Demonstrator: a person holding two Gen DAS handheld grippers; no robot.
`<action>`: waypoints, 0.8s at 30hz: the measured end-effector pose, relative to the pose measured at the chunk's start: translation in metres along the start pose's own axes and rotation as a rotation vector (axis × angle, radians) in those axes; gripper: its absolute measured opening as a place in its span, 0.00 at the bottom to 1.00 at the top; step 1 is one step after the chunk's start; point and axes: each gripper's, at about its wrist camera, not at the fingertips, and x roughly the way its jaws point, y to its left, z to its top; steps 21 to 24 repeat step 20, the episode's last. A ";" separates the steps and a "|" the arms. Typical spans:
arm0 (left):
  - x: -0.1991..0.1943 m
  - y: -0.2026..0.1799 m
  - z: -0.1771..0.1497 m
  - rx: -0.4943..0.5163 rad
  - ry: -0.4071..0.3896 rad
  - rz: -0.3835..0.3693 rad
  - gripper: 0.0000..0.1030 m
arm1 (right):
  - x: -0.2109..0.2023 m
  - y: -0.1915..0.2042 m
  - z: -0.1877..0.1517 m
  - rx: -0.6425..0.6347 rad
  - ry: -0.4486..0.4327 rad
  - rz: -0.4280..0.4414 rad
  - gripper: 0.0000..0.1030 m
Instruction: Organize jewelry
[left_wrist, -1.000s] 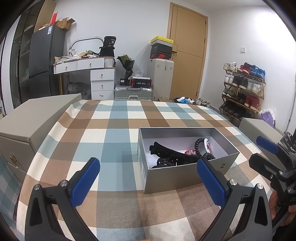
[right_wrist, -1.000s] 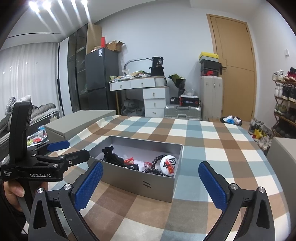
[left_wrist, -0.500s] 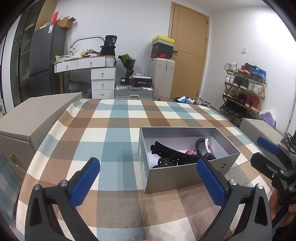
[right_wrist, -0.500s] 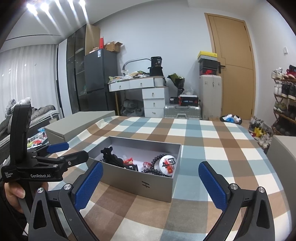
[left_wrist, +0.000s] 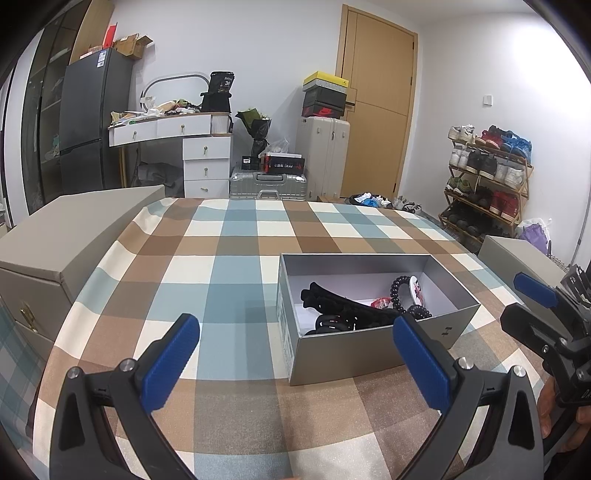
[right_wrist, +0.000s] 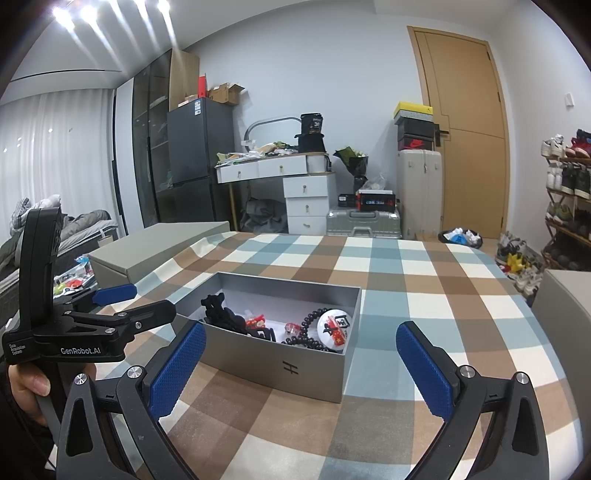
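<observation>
- Two hand-held grippers, left (left_wrist: 295, 354) and right (right_wrist: 301, 362), hang spread wide and empty above the table (left_wrist: 229, 273).
- Just beyond them sits an open grey box (right_wrist: 295, 365), nothing between.
- Inside: black hair claw (right_wrist: 221, 314), bead bracelet (right_wrist: 308, 328), round badge (right_wrist: 334, 326), small red pieces (right_wrist: 256, 322).
- A closed grey case (left_wrist: 74, 229) stands far left.

Checked tablecloth (left_wrist: 229, 266); black fridge (left_wrist: 92, 122); wooden door (right_wrist: 469, 140); shoe rack (left_wrist: 487, 184).
</observation>
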 end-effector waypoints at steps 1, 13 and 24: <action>0.000 0.000 0.000 0.000 0.000 0.000 0.99 | 0.000 0.000 0.000 0.000 0.000 0.000 1.00; -0.001 0.001 0.001 0.001 -0.004 0.004 0.99 | 0.000 0.000 0.000 -0.003 -0.002 -0.001 1.00; 0.000 0.001 0.001 -0.001 -0.007 0.013 0.99 | 0.000 0.000 0.000 -0.005 -0.001 0.000 1.00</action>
